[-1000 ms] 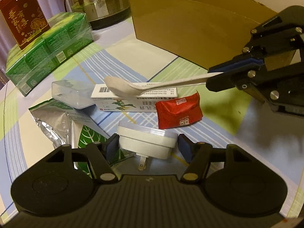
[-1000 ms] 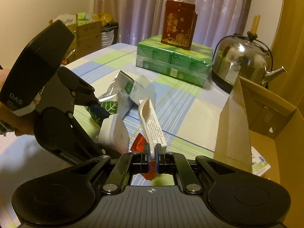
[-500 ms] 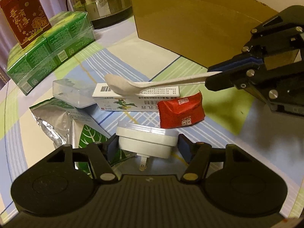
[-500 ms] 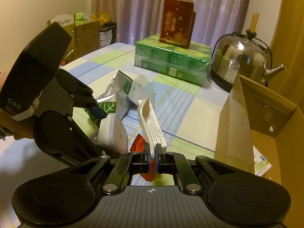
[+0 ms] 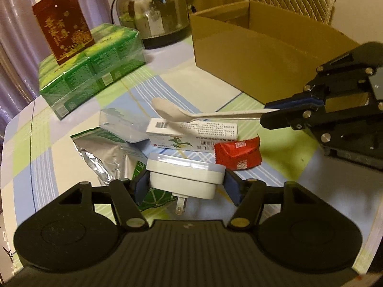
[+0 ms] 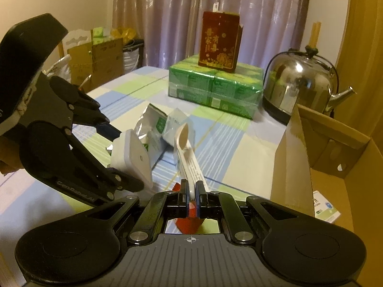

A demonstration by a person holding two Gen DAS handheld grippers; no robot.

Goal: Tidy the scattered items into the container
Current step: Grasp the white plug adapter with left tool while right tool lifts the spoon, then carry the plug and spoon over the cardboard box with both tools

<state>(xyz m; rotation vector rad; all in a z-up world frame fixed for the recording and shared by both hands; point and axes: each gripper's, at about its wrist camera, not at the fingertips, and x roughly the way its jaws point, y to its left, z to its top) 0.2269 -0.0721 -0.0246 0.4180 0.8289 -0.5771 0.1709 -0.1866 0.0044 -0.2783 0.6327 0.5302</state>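
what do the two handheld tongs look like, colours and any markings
Both are matte black plastic. The left tongs have blue pads on the fingertips, ribbed grey housing, round discs either side and silver and brass screws. The right tongs match, with blue pads, a small crosshair mark on the ribbed housing and mirror strips underneath. Seen from the right wrist, the left one's arm bears raised lettering, too blurred to read.

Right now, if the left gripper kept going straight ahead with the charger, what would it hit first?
Probably the white medicine box lying right beyond the white charger in the left gripper, with the red packet just right of that line. Depth is unclear; the gripper may pass above them.
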